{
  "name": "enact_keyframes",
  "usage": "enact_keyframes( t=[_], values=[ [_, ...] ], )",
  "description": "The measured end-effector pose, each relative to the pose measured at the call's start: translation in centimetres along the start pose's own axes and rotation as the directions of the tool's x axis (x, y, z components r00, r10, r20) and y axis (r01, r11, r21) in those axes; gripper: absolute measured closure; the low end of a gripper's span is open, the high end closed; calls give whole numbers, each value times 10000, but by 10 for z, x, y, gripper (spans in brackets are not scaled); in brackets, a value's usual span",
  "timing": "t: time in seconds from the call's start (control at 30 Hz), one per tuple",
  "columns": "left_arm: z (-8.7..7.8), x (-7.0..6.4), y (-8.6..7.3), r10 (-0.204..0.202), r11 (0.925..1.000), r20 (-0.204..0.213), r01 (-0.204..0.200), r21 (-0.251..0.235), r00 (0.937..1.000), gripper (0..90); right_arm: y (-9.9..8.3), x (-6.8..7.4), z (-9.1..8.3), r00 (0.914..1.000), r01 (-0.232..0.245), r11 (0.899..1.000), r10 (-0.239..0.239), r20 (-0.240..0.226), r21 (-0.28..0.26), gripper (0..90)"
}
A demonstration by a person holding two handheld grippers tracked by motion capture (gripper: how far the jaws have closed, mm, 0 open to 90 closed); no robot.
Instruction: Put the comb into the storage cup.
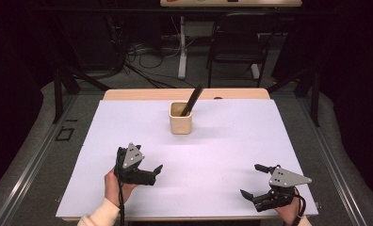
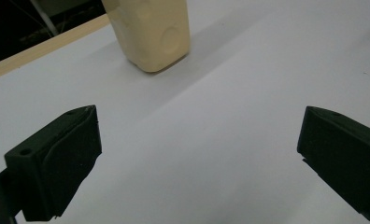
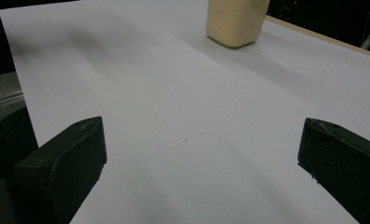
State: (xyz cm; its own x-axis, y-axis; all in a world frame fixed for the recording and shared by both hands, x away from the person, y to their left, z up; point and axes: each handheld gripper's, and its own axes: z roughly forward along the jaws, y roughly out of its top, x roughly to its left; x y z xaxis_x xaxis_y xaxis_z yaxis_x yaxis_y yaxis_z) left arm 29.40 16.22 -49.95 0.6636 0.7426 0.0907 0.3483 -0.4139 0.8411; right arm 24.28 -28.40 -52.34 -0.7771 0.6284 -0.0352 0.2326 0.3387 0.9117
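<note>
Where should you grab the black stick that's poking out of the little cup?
Probably by its top end: the black stick leans up and to the right, out of the cream cup. Come from above with an open hand-held gripper, perhaps the left hand-held gripper, jaws on either side of the bare shaft.

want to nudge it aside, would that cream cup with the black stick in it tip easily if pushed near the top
Probably somewhat. The cream cup looks taller than its rounded base is wide, and the black stick leans out past its rim, which may shift the weight that way. It looks stiff, so a low push should slide it on the smooth white sheet.
</note>
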Motion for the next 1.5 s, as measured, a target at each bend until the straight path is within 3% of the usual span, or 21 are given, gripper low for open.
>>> enact_keyframes(
  t=[0.47,0.8,1.1,1.5],
  values=[
    [-12,-5,-17,-13,9997,-130,10,-259,9999,0,0,0,0,10000,17,10000,-17,19,8,8],
    [-22,-7,-29,-123,9994,114,126,-337,9999,0,0,0,0,10000,18,10000,-18,25,4,8],
    [-27,-8,-40,-287,9996,199,288,-22,9994,0,0,1,0,10000,1,10000,-1,25,1,8],
    [-39,-9,-48,-450,9988,251,455,-206,9987,0,0,0,0,10000,29,10000,-29,38,-6,7]
  ],
)
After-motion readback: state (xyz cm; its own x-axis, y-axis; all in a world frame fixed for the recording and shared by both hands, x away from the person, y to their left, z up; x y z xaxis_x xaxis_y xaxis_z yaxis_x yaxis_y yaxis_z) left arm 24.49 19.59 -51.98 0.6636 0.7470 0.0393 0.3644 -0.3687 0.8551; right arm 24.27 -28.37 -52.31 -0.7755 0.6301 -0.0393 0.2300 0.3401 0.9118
